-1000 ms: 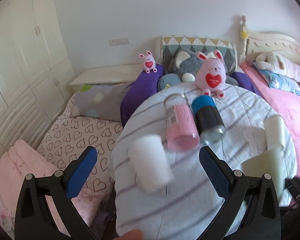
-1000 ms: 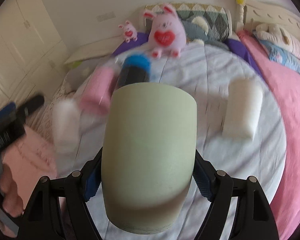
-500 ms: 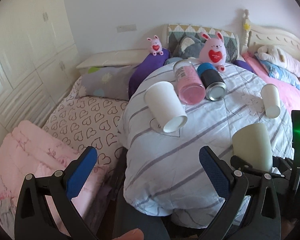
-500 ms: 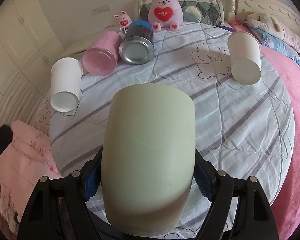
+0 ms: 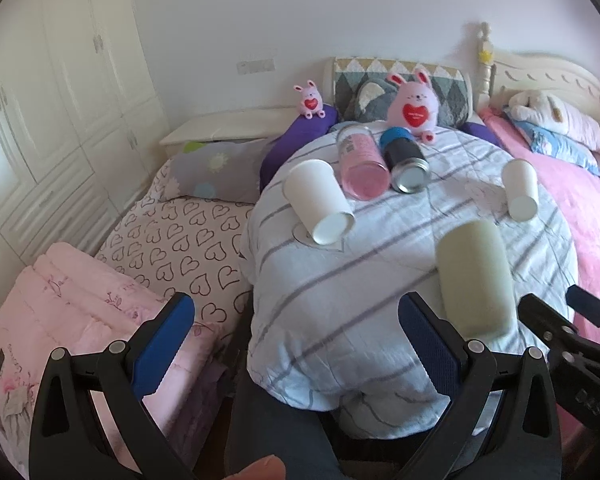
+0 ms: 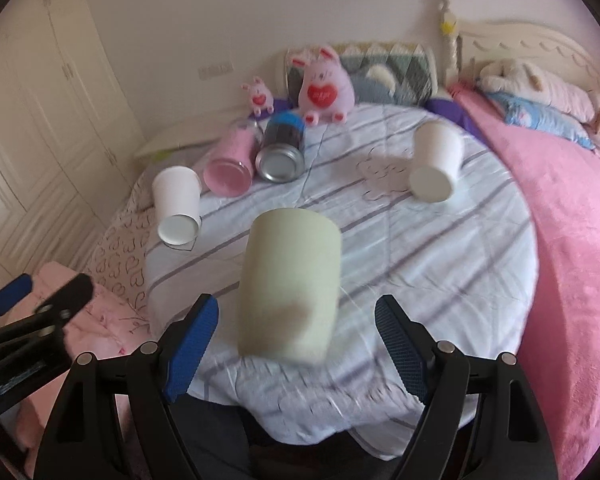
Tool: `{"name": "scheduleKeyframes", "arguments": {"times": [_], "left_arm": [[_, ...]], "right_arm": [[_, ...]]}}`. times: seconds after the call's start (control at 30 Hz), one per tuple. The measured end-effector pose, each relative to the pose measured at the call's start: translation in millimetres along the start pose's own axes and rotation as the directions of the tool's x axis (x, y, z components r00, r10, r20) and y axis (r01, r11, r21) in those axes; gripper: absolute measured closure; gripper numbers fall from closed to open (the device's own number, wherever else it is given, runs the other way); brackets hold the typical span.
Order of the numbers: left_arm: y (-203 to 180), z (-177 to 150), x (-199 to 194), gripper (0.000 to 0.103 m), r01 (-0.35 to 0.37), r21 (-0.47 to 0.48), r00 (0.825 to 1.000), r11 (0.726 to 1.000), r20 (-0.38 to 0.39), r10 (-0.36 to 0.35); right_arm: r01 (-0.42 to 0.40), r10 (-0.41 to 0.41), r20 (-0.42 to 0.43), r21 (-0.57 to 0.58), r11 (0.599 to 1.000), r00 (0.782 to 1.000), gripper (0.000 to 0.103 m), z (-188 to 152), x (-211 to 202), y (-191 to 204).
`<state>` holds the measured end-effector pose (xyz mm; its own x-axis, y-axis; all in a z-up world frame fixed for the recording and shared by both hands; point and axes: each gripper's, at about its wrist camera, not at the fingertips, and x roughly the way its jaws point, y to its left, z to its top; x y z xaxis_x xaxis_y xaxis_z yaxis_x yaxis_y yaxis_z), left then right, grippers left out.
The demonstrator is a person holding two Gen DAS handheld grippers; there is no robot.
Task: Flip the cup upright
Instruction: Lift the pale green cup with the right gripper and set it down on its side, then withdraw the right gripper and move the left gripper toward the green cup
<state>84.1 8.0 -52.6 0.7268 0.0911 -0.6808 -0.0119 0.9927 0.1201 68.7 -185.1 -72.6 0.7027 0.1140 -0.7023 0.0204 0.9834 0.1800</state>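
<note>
Left wrist view: left gripper point(image 5: 296, 330) is sitting with jaws wide apart, holding nothing, hanging over the near edge of the round table covered in a striped white cloth point(image 5: 364, 300). The pale green cup point(image 5: 476, 276) is standing on the cloth on the near right part of the table, just beyond the left gripper's right pad. Which end is up is not readable here. The right gripper point(image 5: 580, 332) is showing at the right edge, just beside the cup, apart from it. A white paper cup point(image 5: 320, 200) is lying on its side at the table's left, and a second white paper cup point(image 5: 520, 190) is lying at the right. A pink bottle point(image 5: 364, 162) and a dark can with a blue end point(image 5: 406, 160) are lying side by side at the far side, touching. A pink plush rabbit point(image 5: 414, 106) is sitting behind them.

Right wrist view: right gripper point(image 6: 296, 336) is showing jaws spread, nothing clamped. The green cup point(image 6: 290, 280) is sitting between and just beyond the pads, touching neither, slightly blurred. The left gripper point(image 6: 32, 304) is showing at the lower left, well apart from the cup.
</note>
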Motion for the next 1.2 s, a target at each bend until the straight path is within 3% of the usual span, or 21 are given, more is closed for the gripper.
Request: {"name": "scheduleKeyframes", "arguments": {"times": [0.4,1.2], "left_arm": [[-15.7,-48.0,-44.2,0.0,0.026,0.036,0.999,0.999,0.021,-0.027],[-37.9,-54.5,-55.3,0.0,0.039,0.075,0.999,0.996,0.02,-0.041]], "right_arm": [[0.042,-0.044,0.06,0.021,0.999,0.997,0.021,-52.6,-51.3,-16.1],[0.069,-0.071,0.086,0.03,0.997,0.994,0.021,-56.7,-62.2,-34.7]]}}
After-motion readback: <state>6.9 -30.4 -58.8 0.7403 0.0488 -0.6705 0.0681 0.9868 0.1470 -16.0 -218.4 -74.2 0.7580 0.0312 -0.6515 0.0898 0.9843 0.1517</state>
